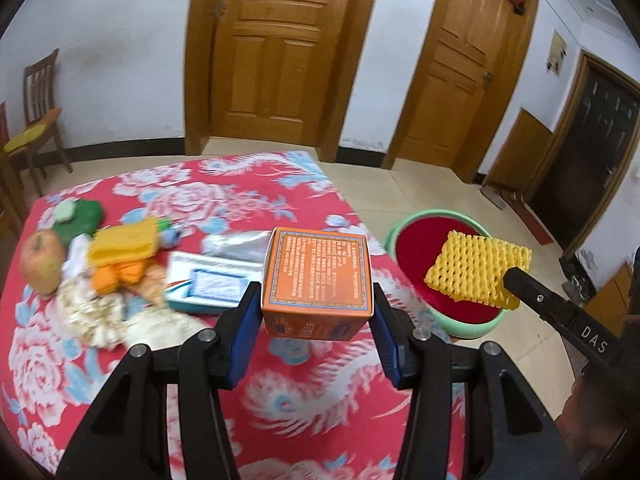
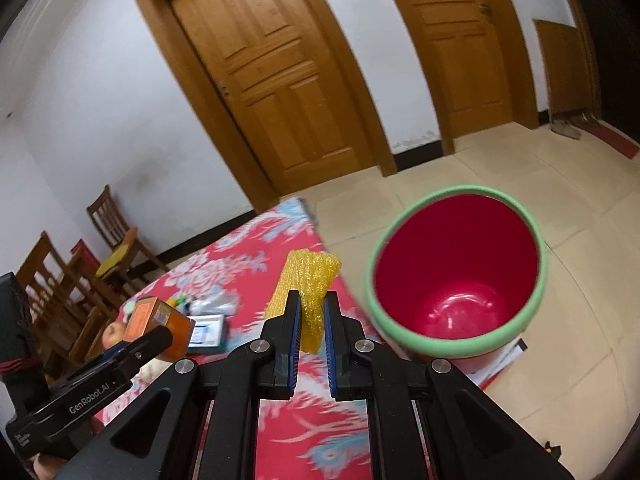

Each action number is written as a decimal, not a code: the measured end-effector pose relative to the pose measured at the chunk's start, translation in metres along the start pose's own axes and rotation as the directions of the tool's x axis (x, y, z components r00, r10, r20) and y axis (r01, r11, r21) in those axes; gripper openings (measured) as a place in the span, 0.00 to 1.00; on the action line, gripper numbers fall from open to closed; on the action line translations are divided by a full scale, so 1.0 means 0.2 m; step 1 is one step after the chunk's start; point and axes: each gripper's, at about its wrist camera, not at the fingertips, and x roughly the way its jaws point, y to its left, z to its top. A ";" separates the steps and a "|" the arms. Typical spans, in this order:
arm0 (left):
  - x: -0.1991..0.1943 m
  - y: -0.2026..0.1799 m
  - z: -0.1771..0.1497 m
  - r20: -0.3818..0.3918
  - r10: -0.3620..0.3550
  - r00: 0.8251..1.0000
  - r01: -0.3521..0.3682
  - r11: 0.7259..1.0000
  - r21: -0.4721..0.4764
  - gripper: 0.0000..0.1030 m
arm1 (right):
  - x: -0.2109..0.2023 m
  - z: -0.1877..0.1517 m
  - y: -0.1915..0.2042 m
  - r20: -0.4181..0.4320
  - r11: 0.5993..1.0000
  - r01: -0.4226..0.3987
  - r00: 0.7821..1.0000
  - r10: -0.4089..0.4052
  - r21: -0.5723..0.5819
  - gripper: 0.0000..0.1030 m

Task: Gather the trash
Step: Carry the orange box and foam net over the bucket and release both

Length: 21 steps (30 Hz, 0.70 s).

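Note:
My left gripper [image 1: 316, 300] is shut on an orange box [image 1: 318, 280] and holds it above the red flowered table [image 1: 280, 400]. The box also shows in the right wrist view [image 2: 160, 320]. My right gripper [image 2: 312, 308] is shut on a yellow foam net [image 2: 308, 292], held over the table's right edge. In the left wrist view the net [image 1: 476, 272] hangs over the red bin with a green rim [image 1: 440, 320]. The bin [image 2: 460, 280] stands on the floor to the right of the table, and its inside looks empty.
On the table's left lie an apple [image 1: 42, 260], a yellow cloth [image 1: 124, 244], orange peel, white crumpled scraps [image 1: 92, 312], a green item [image 1: 80, 216] and a blue-white flat box [image 1: 212, 284]. Wooden chairs [image 2: 112, 232] stand at the left wall. Two wooden doors stand behind.

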 end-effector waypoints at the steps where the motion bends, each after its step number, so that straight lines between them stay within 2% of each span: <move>1: 0.02 -0.03 0.01 -0.005 -0.006 1.000 0.006 1.000 0.011 0.51 | 0.00 0.00 -0.04 0.001 1.000 0.009 1.000 -0.009 0.010 0.10; 10: 0.26 -0.30 0.06 -0.054 -0.059 0.997 0.064 0.993 0.099 0.51 | 0.05 0.02 -0.31 -0.015 0.991 0.097 0.995 -0.096 0.088 0.10; 15: 0.42 -0.43 0.07 -0.089 -0.087 0.992 0.099 0.985 0.144 0.51 | 0.09 0.01 -0.45 -0.028 0.979 0.169 0.986 -0.167 0.115 0.10; 21: 0.60 -0.58 0.06 -0.147 -0.111 0.983 0.138 0.972 0.188 0.51 | 0.16 0.00 -0.58 -0.073 0.964 0.216 0.976 -0.206 0.158 0.12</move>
